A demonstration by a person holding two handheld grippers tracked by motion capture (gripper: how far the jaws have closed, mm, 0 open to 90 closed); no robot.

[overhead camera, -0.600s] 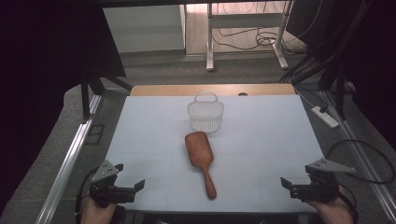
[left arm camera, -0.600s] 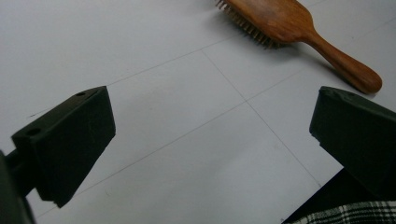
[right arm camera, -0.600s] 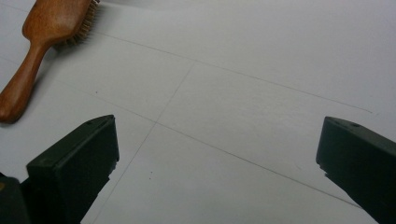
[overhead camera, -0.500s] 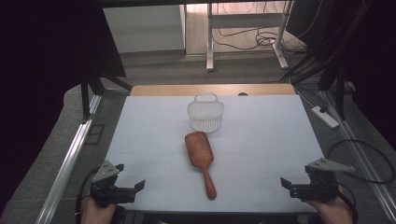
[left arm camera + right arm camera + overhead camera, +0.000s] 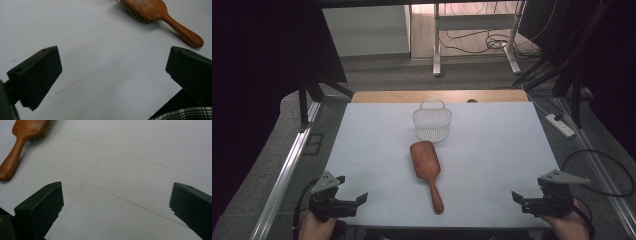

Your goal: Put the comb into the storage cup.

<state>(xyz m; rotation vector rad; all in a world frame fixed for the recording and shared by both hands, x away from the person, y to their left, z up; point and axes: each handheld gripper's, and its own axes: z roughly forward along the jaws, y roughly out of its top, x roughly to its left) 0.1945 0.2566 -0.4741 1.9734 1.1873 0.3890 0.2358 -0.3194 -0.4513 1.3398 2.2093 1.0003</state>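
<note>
At tabletop (image 5: 492, 150) centre: brush (image 5: 427, 169), bristles down, handle toward me; I take it as the thing to pick up.
Left claw (image 5: 354, 202): spread wide, pinching nothing, at near left corner, well apart from brush.
Right claw (image 5: 521, 200): spread wide, pinching nothing, at near right corner, also well apart.
Left claw view: brush (image 5: 160, 15) up and right of the jaws, handle end nearest.
Right claw view: brush (image 5: 23, 138) up and left, handle end nearest.
Basket (image 5: 432, 121): white mesh, upright, just beyond brush head; looks empty, as far as I can tell.
Risk one: handle is round and smooth; an off-centre pinch could let it roll or pivot.
Risk two: brush head lies near basket; a push forward could shove it away.
Risk three: both claws closing on one handle could collide.
</note>
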